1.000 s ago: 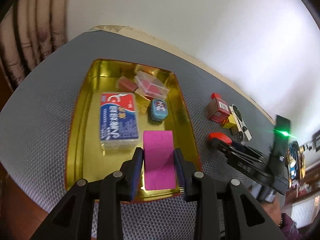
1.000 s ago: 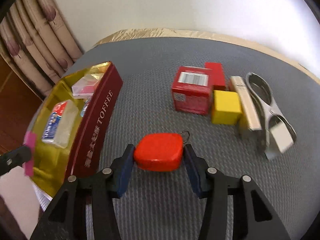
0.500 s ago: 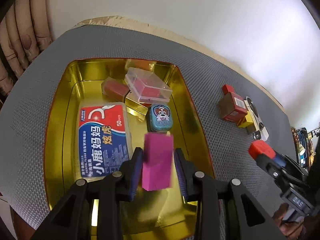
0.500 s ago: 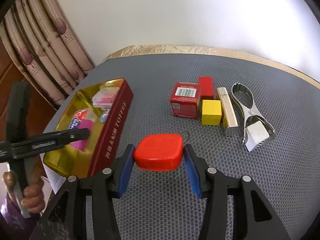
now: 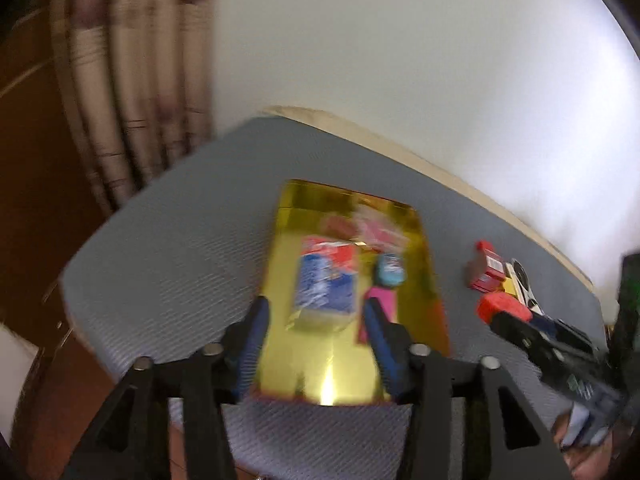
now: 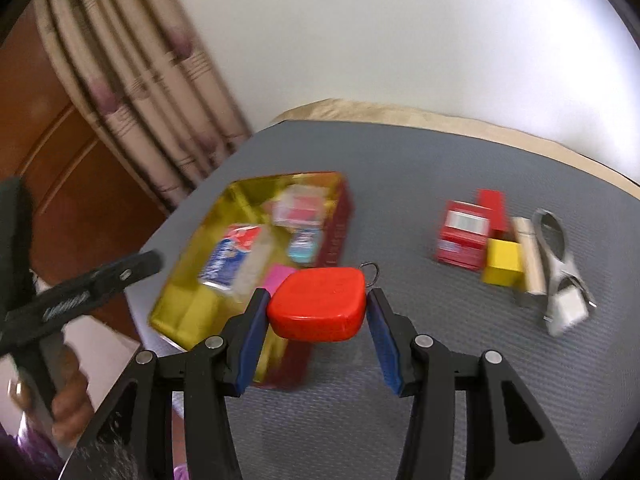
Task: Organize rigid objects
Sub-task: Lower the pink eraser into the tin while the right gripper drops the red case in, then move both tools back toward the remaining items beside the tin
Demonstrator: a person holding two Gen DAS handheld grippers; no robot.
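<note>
A gold tin tray [image 5: 332,376] [image 6: 188,300] holds a blue and red floss box [image 5: 326,280], a small teal tin [image 5: 390,272], a clear box with red inside [image 6: 298,208] and a pink block [image 5: 386,304] [image 6: 276,278]. My left gripper [image 5: 316,344] is open and empty, pulled back above the tray's near end. My right gripper [image 6: 316,324] is shut on a red rounded case [image 6: 318,304] and holds it above the mat, right of the tray; the case also shows in the left wrist view [image 5: 502,308].
On the grey mat [image 6: 440,380] to the right lie a red carton [image 6: 462,236], a small red block [image 6: 492,204], a yellow cube [image 6: 504,266], a beige bar [image 6: 530,260] and a metal clip [image 6: 560,272]. Curtains [image 6: 132,92] hang at the left. The view is blurred.
My left gripper has opened, let the pink block down into the tray and drawn back. My right gripper has carried the red case toward the tray.
</note>
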